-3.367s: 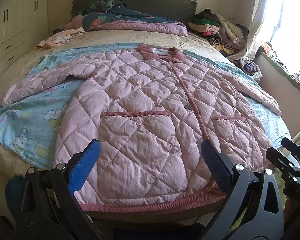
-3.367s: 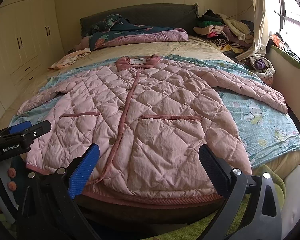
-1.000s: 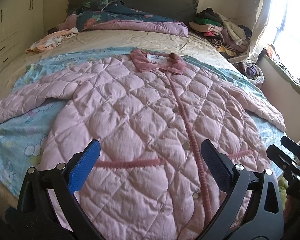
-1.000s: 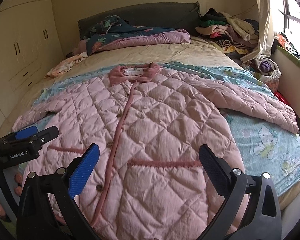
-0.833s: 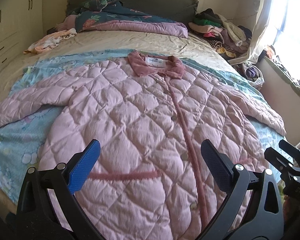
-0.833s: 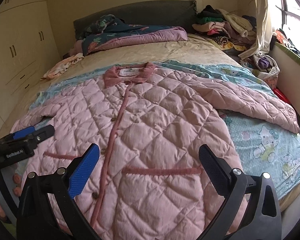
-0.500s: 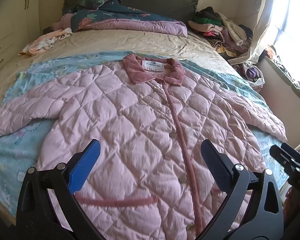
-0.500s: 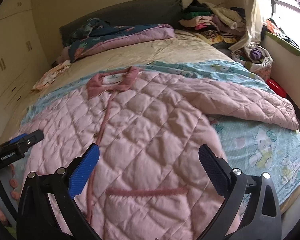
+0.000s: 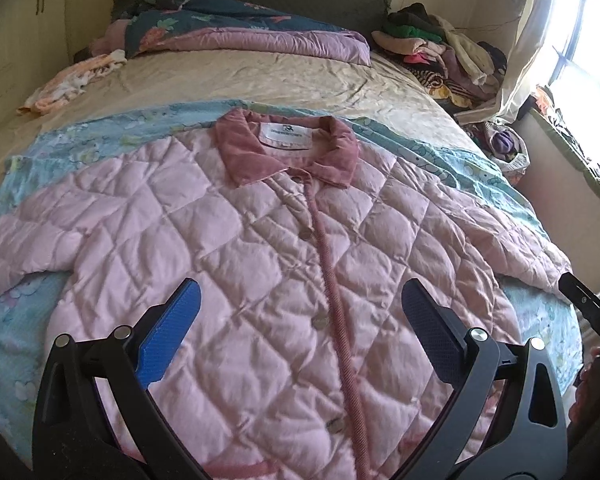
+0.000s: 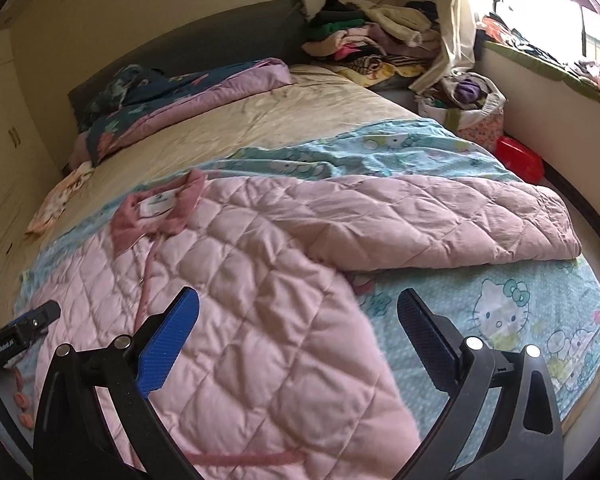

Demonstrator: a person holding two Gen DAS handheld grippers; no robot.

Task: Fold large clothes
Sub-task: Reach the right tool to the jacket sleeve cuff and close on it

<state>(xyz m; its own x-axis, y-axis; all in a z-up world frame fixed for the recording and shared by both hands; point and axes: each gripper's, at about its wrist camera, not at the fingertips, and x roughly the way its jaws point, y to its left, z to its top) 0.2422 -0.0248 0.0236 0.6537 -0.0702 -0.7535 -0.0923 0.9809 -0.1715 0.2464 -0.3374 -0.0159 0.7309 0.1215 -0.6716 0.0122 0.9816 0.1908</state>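
1. Pink quilted jacket (image 9: 260, 280) lies front-up and buttoned on a light blue cartoon-print sheet (image 10: 500, 320), spread across the near part of the bed (image 9: 260, 76).
2. Dusty-rose collar (image 9: 286, 156) points toward the headboard; white label visible inside it.
3. Jacket's sleeve on the window side (image 10: 440, 220) lies stretched out flat toward the bed's edge; the other sleeve (image 9: 28, 248) reaches out to the opposite side.
4. Left gripper (image 9: 300, 320) hovers above the jacket's buttoned front, jaws spread wide, nothing between them.
5. Right gripper (image 10: 298, 320) is over the jacket's side seam below the armpit, jaws likewise wide apart and empty.
6. Folded floral quilt (image 9: 240, 32) sits by the headboard; a heap of mixed clothes (image 10: 364, 40) fills the far corner near the window.
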